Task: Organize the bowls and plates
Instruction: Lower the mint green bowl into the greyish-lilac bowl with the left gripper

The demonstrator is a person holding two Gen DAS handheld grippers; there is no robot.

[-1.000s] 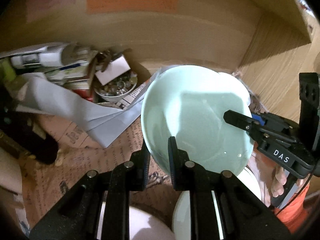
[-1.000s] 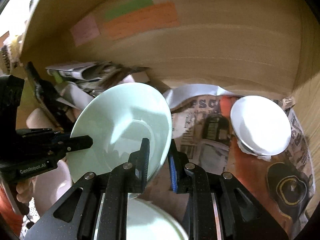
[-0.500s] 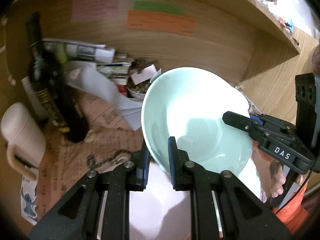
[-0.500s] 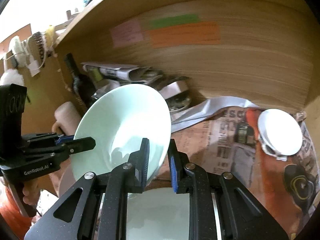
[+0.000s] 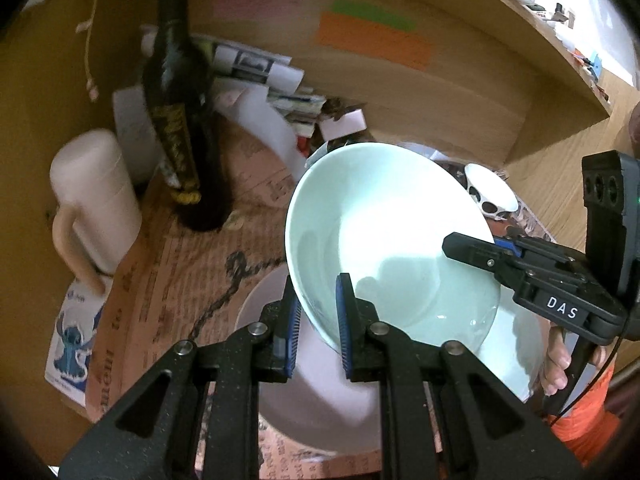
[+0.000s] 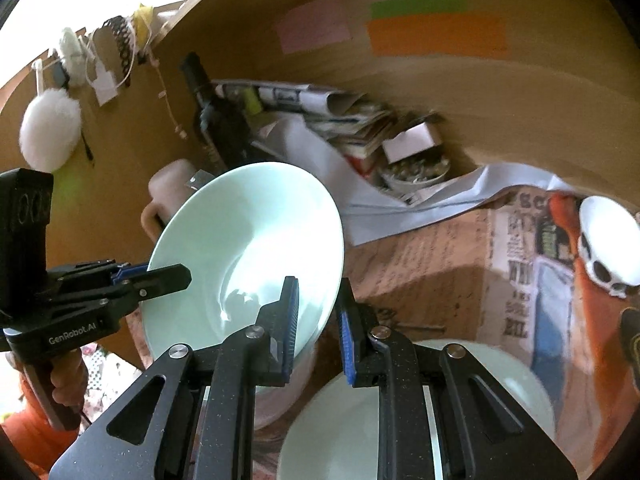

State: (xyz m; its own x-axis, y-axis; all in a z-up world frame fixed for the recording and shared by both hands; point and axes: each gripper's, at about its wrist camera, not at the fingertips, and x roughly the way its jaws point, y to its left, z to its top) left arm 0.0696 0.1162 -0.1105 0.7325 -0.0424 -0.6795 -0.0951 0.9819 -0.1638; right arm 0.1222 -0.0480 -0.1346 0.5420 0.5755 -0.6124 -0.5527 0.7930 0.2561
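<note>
Two claws: left claw (image 5: 316,320) and right claw (image 6: 318,330). One pale green bowl (image 5: 384,240) tilted in the air. One pale green plate (image 6: 516,396) lying flat. One pink plate (image 5: 320,396). One small white skull-patterned dish (image 6: 610,238). One dark bottle (image 5: 180,120). One cream mug (image 5: 94,200). Three coloured paper strips on the back wall: pink (image 6: 314,32), green (image 6: 418,6), orange (image 6: 438,36). One white pompom (image 6: 50,128).

Warm dim shelf interior, blown-out daylight at upper corners, motion blur, heavy fisheye vignetting
</note>
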